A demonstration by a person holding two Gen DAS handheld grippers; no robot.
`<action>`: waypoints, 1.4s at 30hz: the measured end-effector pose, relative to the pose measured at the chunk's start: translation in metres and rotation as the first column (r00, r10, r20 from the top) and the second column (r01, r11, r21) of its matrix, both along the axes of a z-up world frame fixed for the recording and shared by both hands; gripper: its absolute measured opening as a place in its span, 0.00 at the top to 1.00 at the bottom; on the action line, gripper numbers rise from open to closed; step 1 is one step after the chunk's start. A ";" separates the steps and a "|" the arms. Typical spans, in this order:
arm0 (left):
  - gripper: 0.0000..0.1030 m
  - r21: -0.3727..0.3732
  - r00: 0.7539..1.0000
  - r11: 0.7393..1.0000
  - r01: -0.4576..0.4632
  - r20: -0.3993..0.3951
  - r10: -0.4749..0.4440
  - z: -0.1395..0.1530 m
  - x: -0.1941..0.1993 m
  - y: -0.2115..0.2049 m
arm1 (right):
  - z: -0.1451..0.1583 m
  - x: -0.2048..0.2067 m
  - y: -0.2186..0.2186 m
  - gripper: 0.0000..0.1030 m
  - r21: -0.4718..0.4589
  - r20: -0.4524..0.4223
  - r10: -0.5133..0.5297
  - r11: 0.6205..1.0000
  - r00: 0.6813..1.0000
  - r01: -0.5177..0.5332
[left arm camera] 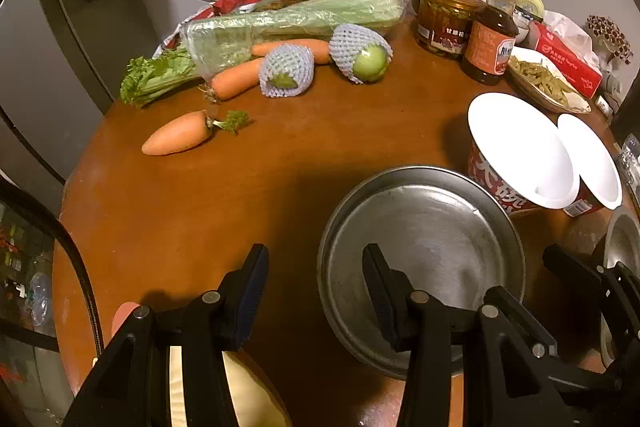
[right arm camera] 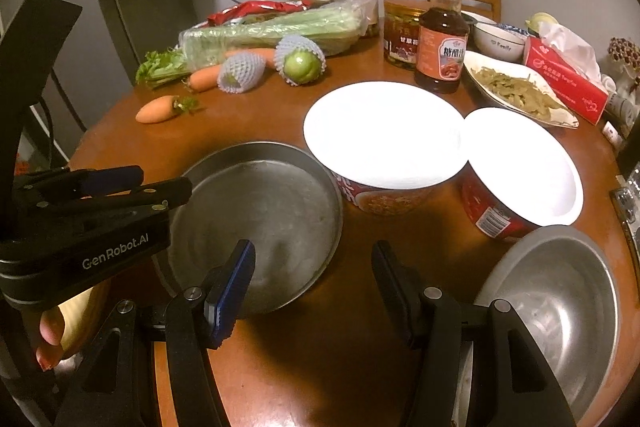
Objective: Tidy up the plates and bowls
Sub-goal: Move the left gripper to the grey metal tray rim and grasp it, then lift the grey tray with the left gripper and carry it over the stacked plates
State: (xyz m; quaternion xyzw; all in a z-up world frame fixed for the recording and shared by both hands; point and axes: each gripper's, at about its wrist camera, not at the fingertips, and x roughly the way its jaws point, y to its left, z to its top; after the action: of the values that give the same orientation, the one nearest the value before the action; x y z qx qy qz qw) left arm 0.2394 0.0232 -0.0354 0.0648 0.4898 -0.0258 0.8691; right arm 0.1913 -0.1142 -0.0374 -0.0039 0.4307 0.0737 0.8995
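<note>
Left wrist view: the left claw (left arm camera: 316, 275) hangs with its fingers apart and nothing between them, straddling the near-left rim of the metal plate (left arm camera: 424, 247). The right-hand finger sits over the plate's floor, the left-hand one over bare surface (left arm camera: 180, 195). Closing here may skid the thin rim sideways rather than pinch it, nudging the plate into the paper bowl (left arm camera: 516, 155) just behind it.

Right wrist view: the right claw (right arm camera: 314, 287) is likewise spread and empty, low over the surface between the metal plate (right arm camera: 260, 219) and the metal bowl (right arm camera: 560, 303) to the plate's right. Two paper bowls stand behind the plate; both are light and could tip if brushed. The left claw (right arm camera: 160, 183) reaches in over the plate's left edge.
</note>
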 end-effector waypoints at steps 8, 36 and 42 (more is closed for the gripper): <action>0.53 -0.013 0.999 1.000 0.006 -0.044 -0.007 -0.011 0.008 -0.002 | -0.006 0.015 0.006 0.39 -0.048 -0.031 -0.005 0.999 0.999 0.004; 0.64 -0.107 1.000 0.994 0.008 -0.007 -0.009 0.014 -0.015 0.013 | 0.008 0.002 0.021 0.41 0.079 0.007 0.073 0.994 0.997 -0.073; 0.64 -0.108 1.000 0.994 0.002 0.027 0.001 0.028 -0.029 0.019 | 0.022 -0.012 0.027 0.41 0.079 0.053 0.088 0.993 0.995 -0.093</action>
State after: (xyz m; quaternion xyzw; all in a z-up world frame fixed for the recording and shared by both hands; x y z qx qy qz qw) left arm 0.2103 0.0424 -0.0071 0.0182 0.4760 -0.0514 0.8778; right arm 0.1792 -0.0872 -0.0153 0.0112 0.4042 0.1317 0.9051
